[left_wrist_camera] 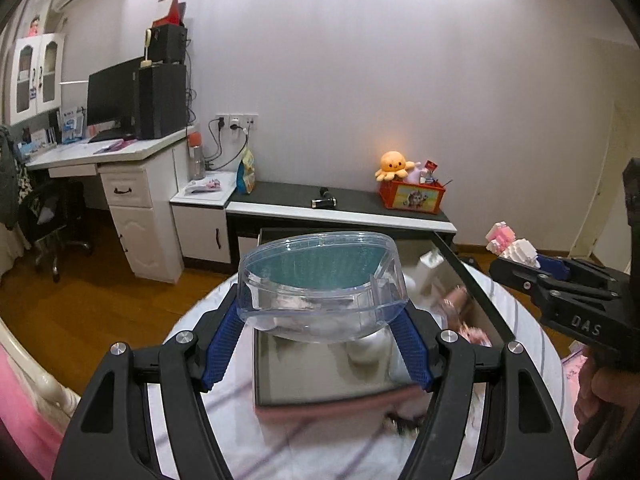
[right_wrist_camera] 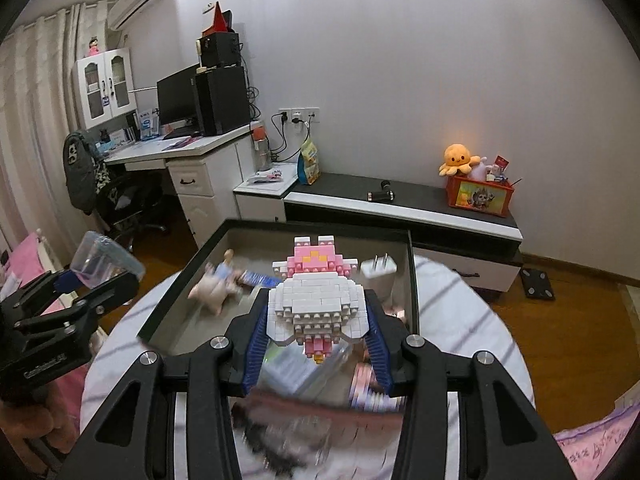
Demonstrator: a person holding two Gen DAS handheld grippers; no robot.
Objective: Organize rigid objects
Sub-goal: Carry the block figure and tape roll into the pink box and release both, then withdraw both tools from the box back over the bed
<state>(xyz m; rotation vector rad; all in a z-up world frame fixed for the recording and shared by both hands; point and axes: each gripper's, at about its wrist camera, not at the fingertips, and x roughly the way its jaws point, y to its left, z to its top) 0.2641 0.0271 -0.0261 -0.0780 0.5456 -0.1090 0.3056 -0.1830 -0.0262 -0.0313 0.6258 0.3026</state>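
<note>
My left gripper (left_wrist_camera: 320, 312) is shut on a clear plastic container (left_wrist_camera: 320, 284) with a teal bottom, held above the open black-rimmed box (left_wrist_camera: 476, 280). My right gripper (right_wrist_camera: 318, 320) is shut on a white and pink brick-built figure (right_wrist_camera: 316, 300), also above the box (right_wrist_camera: 412, 280). From the left wrist view the right gripper (left_wrist_camera: 524, 270) shows at the right with the figure (left_wrist_camera: 512, 244). From the right wrist view the left gripper (right_wrist_camera: 92, 280) shows at the left with the container (right_wrist_camera: 106, 260). Inside the box lie a small doll (right_wrist_camera: 218, 280) and a white charger plug (right_wrist_camera: 380, 274).
The box sits on a round table with a striped white cloth (right_wrist_camera: 472, 344). Beyond it stands a low black-and-white cabinet (right_wrist_camera: 400, 204) with an orange toy box and plush (right_wrist_camera: 480, 196). A white desk (right_wrist_camera: 192, 156) with a monitor is at the left. Pink bedding (right_wrist_camera: 596, 448) lies at the lower right.
</note>
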